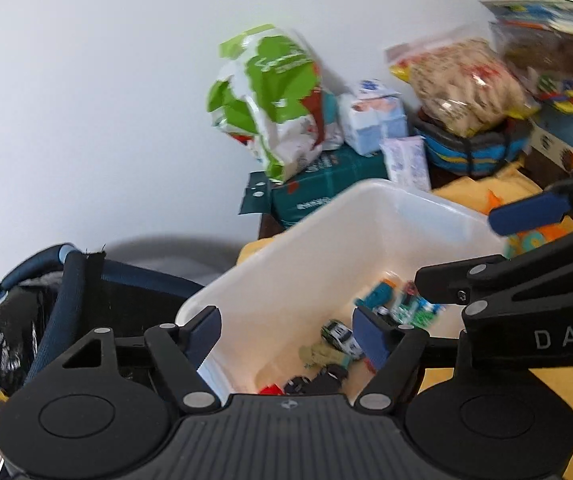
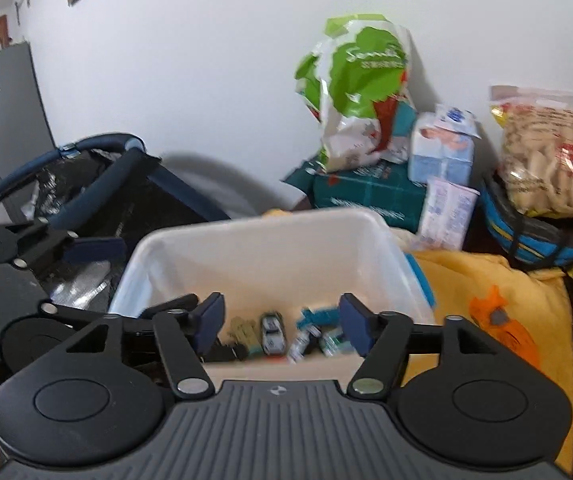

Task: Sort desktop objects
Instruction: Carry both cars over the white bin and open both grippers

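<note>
A white plastic bin [image 1: 370, 216] [image 2: 254, 240] sits on a yellow cloth [image 1: 474, 196] [image 2: 486, 280]. Several small things lie in its bottom, among them a white toy car [image 1: 340, 336] [image 2: 273, 332], a teal toy [image 1: 378, 294] [image 2: 318, 316] and an olive figure [image 2: 242, 330]. My left gripper [image 1: 288, 334] is open and empty above the bin's near left corner. My right gripper [image 2: 280, 326] is open and empty above the bin's near edge. The right gripper also shows at the right of the left wrist view [image 1: 486, 256], and the left gripper at the left of the right wrist view [image 2: 98, 276].
A dark blue stroller [image 1: 66, 292] [image 2: 98, 184] stands left of the bin. Behind it against the white wall are a green-and-white bag [image 1: 274, 100] [image 2: 358, 92], a teal box [image 1: 326, 184] [image 2: 370, 192], tissue packs [image 1: 378, 116] [image 2: 442, 148] and a bag of snacks [image 1: 462, 84] [image 2: 550, 160].
</note>
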Available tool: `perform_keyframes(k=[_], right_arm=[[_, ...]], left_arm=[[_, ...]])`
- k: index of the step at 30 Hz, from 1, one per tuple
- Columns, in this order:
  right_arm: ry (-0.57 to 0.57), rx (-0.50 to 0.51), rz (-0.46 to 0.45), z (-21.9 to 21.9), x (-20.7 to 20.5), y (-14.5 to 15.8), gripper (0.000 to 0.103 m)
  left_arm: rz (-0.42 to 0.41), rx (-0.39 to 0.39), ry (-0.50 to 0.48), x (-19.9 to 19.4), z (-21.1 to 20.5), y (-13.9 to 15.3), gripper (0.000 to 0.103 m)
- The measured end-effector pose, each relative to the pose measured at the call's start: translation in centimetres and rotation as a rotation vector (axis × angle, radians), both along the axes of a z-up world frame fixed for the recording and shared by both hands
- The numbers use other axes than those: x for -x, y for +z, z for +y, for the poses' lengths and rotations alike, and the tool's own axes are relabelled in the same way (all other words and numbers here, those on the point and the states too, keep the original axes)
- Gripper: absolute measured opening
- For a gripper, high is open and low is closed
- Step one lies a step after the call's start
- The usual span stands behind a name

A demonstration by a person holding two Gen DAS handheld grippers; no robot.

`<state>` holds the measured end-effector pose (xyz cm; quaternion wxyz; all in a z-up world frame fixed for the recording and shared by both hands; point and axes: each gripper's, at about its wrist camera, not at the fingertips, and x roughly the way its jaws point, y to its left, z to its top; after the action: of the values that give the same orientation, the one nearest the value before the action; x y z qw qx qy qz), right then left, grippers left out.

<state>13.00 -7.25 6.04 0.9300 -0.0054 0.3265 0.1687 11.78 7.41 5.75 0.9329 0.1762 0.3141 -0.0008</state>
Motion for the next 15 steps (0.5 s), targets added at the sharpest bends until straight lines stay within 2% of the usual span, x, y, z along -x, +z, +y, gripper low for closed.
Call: perform_keyframes(k=[6,9,12,15], right_arm=[[-0.065,-0.009,0.047,-2.2,2.0,-0.7,0.082],[-0.100,0.053,0.018,-2.6,2.6,-0.4,0.086],[-0.136,0.132,-0.003,-2.9,2.7,-0.2,0.088],[-0.146,0.145,0.010,-3.5,2.7,-0.5,0.089]], left_arm=[[0.047,0.044,-0.036,1.5,-1.6,-0.2,0.076],[0.080,0.093,-0.041,1.8,-1.9,-0.2,0.076],[0.099,0.108,-0.034,1.9,-2.3,-0.4,0.076],[0.114,0.112,-0.032,2.1,-2.7,-0.4,0.076]])
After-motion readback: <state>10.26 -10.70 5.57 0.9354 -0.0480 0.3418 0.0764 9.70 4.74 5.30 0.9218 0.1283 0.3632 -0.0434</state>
